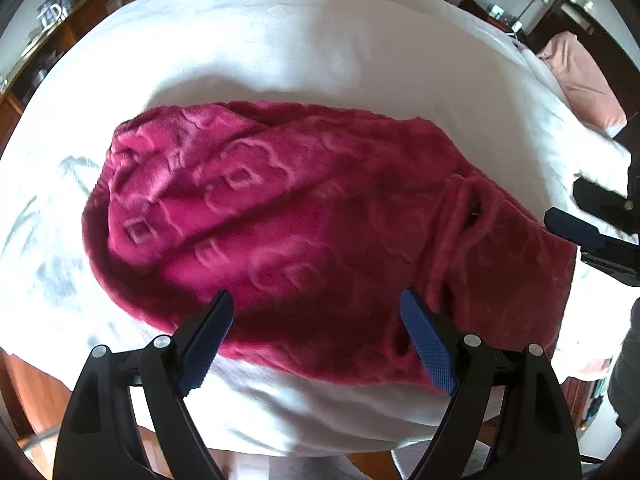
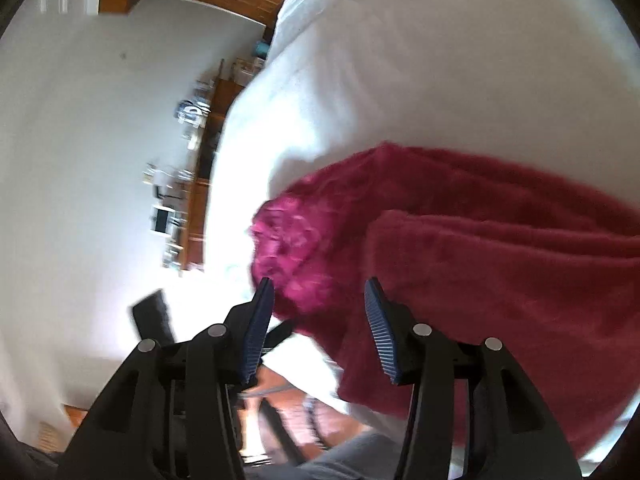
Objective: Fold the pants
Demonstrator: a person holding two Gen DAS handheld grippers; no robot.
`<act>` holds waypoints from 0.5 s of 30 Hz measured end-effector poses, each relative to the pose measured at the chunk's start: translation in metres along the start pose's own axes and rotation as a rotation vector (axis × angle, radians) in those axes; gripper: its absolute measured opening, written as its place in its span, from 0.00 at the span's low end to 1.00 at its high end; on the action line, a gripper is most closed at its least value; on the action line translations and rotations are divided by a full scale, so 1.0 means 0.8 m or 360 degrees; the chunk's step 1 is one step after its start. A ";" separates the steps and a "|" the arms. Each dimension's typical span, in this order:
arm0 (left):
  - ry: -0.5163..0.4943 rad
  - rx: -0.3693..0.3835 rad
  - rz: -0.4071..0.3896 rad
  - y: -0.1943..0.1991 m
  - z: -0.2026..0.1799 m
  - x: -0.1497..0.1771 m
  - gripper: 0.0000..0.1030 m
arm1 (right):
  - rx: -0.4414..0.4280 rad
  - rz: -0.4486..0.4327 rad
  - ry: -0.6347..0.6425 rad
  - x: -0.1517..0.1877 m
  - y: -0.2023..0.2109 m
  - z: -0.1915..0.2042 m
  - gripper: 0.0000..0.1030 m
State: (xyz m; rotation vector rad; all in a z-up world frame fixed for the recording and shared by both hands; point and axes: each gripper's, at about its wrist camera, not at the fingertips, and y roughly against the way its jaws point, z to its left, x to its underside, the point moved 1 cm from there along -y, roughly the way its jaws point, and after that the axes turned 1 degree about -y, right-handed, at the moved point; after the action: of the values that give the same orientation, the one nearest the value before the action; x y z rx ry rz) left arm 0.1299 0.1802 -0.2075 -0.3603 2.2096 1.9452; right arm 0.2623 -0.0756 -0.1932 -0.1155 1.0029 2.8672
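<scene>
The pants (image 1: 304,216) — a magenta plush pair with an embossed pattern — lie in a folded bundle on the white bed (image 1: 280,48), toward its near edge. We read the long axis as running left to right across the left wrist view, with the patterned end at the left and the plainer, gathered end at the right.

The left hand-held gripper (image 1: 316,340) hovers over the near edge of the bundle, fingers spread and holding nothing; the fabric lies directly ahead of it. The right hand-held gripper (image 2: 318,320) sits off the right end, also spread and empty, with a folded layer just beyond its fingertips.

We judge the left one nearer the middle of the bundle — the right one nearer an end. A dresser (image 1: 52,40) stands far left.
</scene>
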 end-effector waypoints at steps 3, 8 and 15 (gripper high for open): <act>0.0045 0.0029 -0.0014 0.007 -0.019 0.010 0.82 | 0.0219 -0.0004 0.0066 0.007 0.017 -0.021 0.47; -0.0018 0.0102 -0.0014 0.011 -0.080 0.034 0.82 | 0.0538 -0.0001 0.0113 0.030 0.047 -0.072 0.47; -0.0089 0.0134 0.0058 -0.014 -0.140 0.067 0.54 | 0.0734 0.0023 0.0213 0.039 0.072 -0.129 0.47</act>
State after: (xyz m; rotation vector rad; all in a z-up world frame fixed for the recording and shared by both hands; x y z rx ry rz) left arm 0.0852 0.0642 -0.2191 -0.2521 2.2692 1.8492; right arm 0.2284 -0.1827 -0.2413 -0.2627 1.6617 2.5830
